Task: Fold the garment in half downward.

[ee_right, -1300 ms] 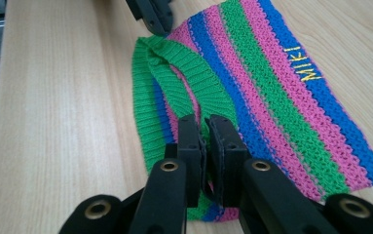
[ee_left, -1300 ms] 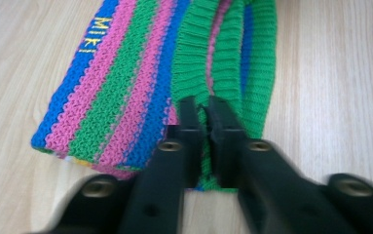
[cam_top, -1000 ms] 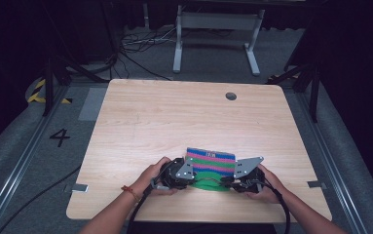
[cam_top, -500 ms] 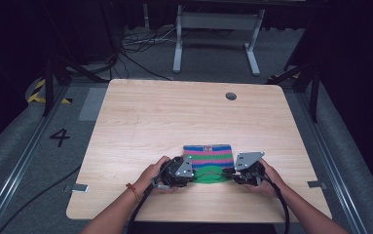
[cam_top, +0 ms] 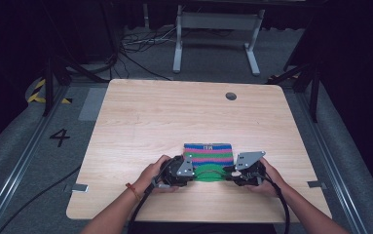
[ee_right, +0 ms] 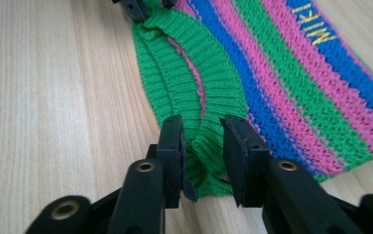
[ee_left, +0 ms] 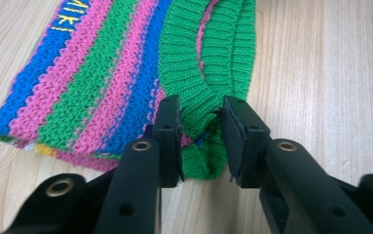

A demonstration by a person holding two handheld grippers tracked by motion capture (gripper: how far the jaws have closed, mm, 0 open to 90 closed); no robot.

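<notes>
Lying flat on the wooden table (cam_top: 140,122), near its front edge and a little right of the middle, the striped knitted garment (cam_top: 208,155) shows bands of blue, pink and green, with its green ribbed collar (cam_top: 208,173) turned toward the person. At the collar's left end sits the left gripper (cam_top: 194,174), held low and level over the tabletop by the left hand (cam_top: 156,174), whose forearm comes in from the bottom edge and slants up to the right. In the left gripper view its jaws have just been opening: they stand a little apart, with a fold of the green ribbing (ee_left: 201,114) between them, and the pads are not pressing it. At the collar's right end sits the right gripper (cam_top: 229,176), its grey plate tilted upward, gripped by the right hand (cam_top: 267,176) with the forearm slanting in from the lower right. Its jaws have also just been opening; in the right gripper view the ribbed edge (ee_right: 203,136) lies loose in the gap between them. Both grippers point inward, toward each other.
</notes>
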